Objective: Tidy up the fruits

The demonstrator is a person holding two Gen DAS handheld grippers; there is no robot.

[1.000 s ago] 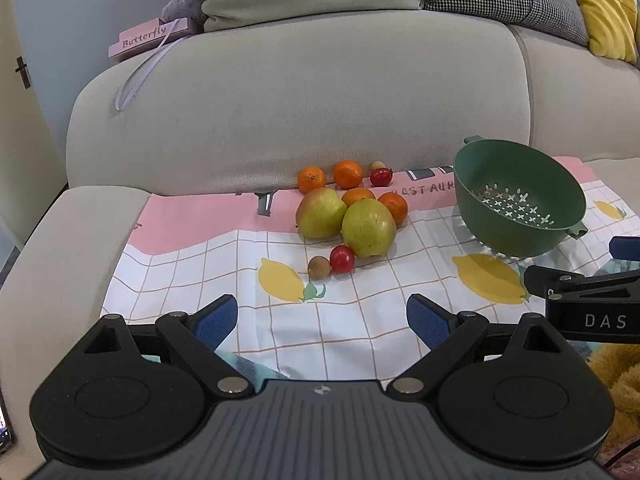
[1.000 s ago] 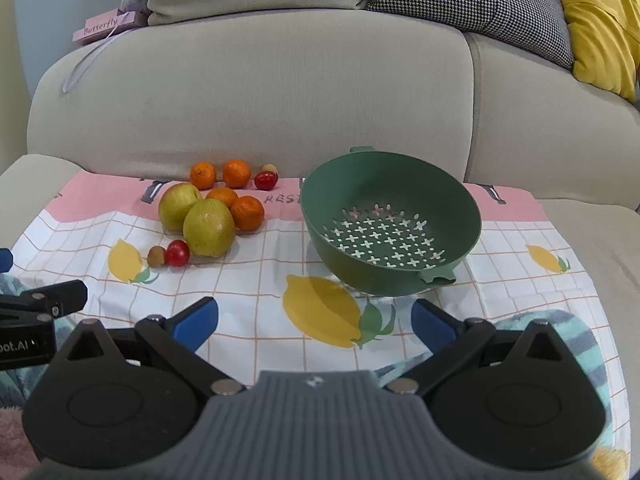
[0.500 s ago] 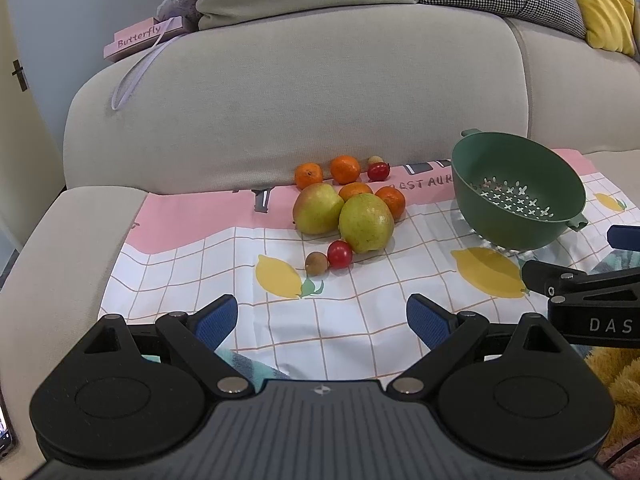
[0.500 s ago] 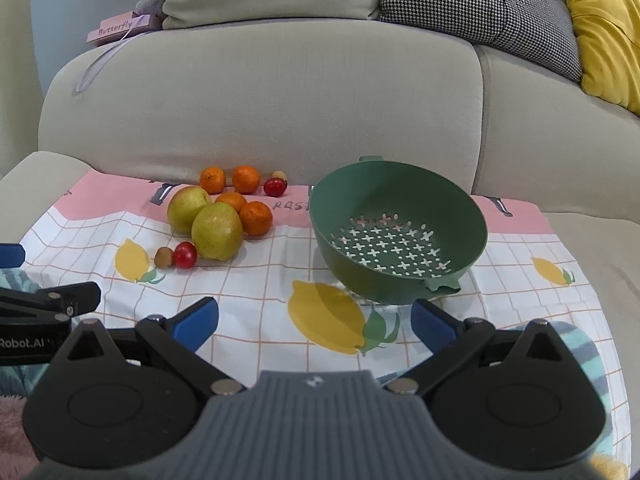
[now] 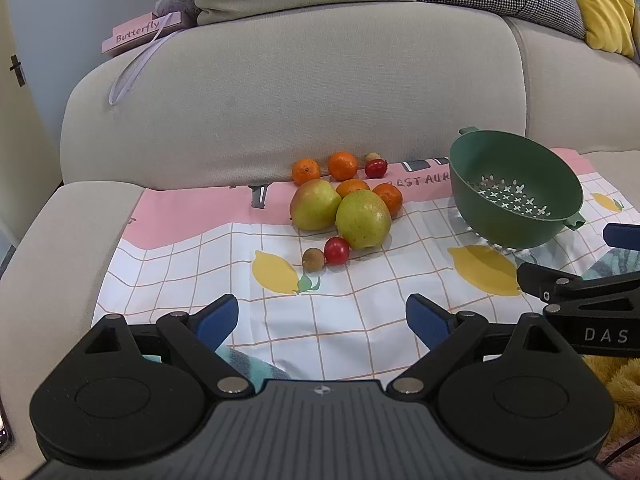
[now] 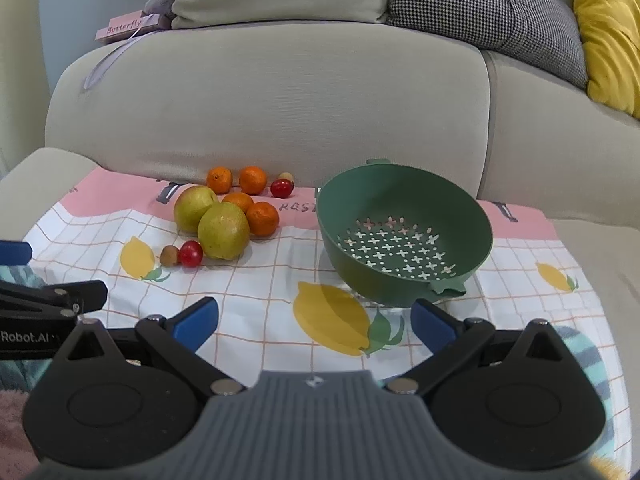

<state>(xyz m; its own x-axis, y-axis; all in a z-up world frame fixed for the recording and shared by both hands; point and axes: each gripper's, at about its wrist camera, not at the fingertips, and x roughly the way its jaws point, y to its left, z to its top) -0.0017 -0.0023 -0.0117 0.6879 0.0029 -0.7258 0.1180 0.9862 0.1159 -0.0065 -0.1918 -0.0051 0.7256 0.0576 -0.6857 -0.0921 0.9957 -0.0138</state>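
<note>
A pile of fruit lies on a checked cloth (image 5: pixel 360 312) on the sofa seat: two yellow-green pears (image 5: pixel 362 219) (image 6: pixel 223 230), several small oranges (image 5: pixel 343 165) (image 6: pixel 262 219), red cherry tomatoes (image 5: pixel 336 251) (image 6: pixel 190 253) and a small brown fruit (image 5: pixel 313 259). An empty green colander (image 5: pixel 516 190) (image 6: pixel 404 236) stands to the right of the pile. My left gripper (image 5: pixel 322 322) is open and empty, well short of the fruit. My right gripper (image 6: pixel 314 322) is open and empty, in front of the colander.
The sofa backrest (image 5: pixel 300 100) rises right behind the fruit. A pink "Butterfly" box (image 5: pixel 140 32) lies on top of it at the left. Cushions, one of them yellow (image 6: pixel 608 36), lean at the top right. The sofa arm (image 5: pixel 48 260) bounds the left side.
Both grippers have tilted or pulled back slightly, so the fruit and colander sit a little higher in the left view and lower in the right view. Nothing on the cloth has moved.
</note>
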